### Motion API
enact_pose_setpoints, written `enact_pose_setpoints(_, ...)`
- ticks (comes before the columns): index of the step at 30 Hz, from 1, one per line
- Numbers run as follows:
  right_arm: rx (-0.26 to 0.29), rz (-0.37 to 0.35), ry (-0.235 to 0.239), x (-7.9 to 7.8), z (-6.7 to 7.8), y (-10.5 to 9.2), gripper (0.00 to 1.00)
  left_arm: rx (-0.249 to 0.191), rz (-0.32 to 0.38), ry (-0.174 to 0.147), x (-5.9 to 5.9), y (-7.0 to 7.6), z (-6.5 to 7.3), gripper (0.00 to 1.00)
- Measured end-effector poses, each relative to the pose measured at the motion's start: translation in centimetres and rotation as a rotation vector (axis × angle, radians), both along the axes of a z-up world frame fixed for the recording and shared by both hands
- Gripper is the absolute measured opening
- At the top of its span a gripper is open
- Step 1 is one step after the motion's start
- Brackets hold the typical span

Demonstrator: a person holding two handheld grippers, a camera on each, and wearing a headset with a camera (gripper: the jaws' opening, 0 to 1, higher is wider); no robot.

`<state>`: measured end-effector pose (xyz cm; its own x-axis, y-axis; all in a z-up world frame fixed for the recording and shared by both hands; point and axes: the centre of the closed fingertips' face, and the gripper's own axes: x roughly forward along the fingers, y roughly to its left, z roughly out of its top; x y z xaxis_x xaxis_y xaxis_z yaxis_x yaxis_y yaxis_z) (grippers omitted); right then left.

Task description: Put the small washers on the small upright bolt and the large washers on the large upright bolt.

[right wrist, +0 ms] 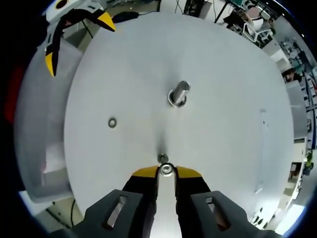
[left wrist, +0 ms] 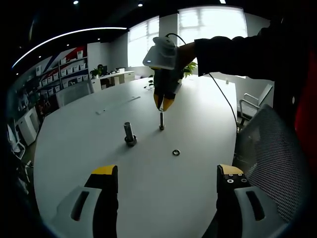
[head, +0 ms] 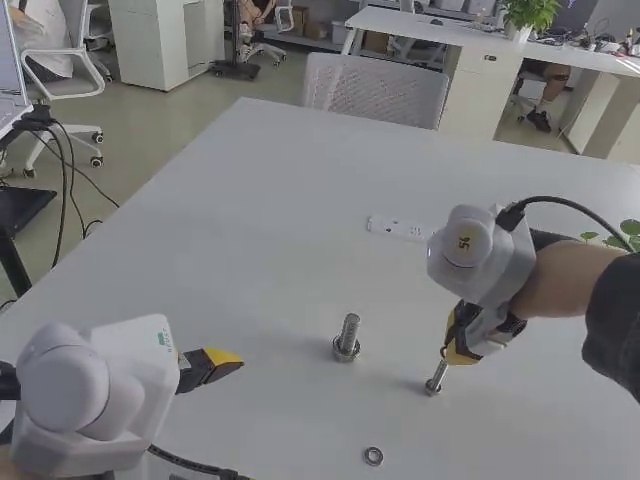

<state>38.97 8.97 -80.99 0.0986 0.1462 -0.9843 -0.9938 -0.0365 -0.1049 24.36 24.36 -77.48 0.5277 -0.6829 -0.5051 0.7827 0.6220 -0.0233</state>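
Its own view shows the right gripper (right wrist: 166, 171) clamped on a small washer (right wrist: 167, 169) over the small bolt (head: 436, 378); the head view hides it. The left gripper (left wrist: 167, 171) is apart; a loose washer (head: 373, 456) lies by the near edge of the surface (head: 260, 220).

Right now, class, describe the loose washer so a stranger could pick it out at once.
On the white table stand a large bolt and a small bolt. Toward the near edge, in front of both, lies the loose washer: a flat metal ring, alone, touching neither bolt.
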Motion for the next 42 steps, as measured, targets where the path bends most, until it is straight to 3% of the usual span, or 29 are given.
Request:
enact_pose_setpoints(22,-0.008,-0.001,0.024,0.0,-1.3,-0.1,0.13,-0.002,0.006,-0.003,0.3,0.2,-0.1,0.82)
enact_pose_setpoints(42,-0.019,-0.015,0.063,-0.3,-3.5,-0.2,0.13,-0.001,0.007,0.0,0.2,0.2,-0.2,0.82)
